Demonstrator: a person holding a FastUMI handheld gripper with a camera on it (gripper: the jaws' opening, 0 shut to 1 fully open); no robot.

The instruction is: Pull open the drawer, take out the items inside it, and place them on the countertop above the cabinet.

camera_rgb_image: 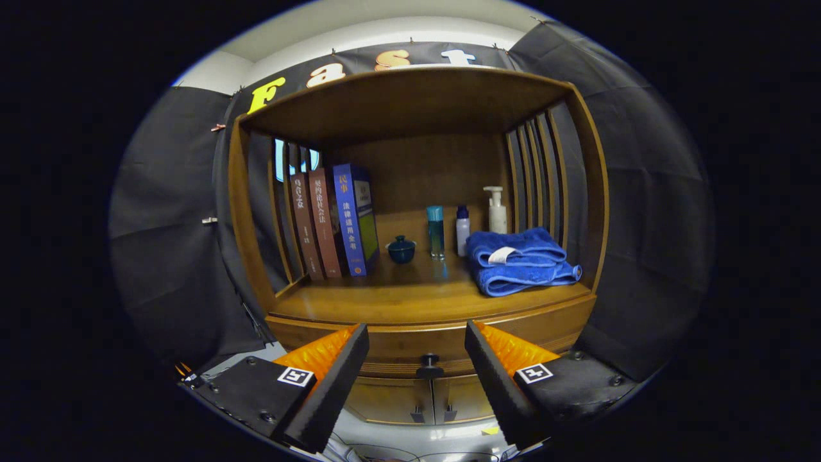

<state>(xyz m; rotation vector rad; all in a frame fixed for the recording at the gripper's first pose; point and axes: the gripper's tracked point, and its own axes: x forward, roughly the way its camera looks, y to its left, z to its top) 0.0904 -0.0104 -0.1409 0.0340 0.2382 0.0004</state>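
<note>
A wooden cabinet stands ahead of me, with a closed drawer (410, 350) under its countertop (397, 298). The drawer's small dark knob (429, 366) sits just beyond my fingers, in line with the gap between them. My gripper (417, 343) is open, fingers spread wide, nothing held. What lies inside the drawer is hidden. Two small cabinet doors (423, 399) show below the drawer.
On the countertop stand several upright books (330, 221) at the left, a small dark lidded pot (401, 249), a teal bottle (435, 231), a small white bottle (462, 230), a pump bottle (496, 210) and folded blue towels (518, 260) at the right. A shelf roof spans above.
</note>
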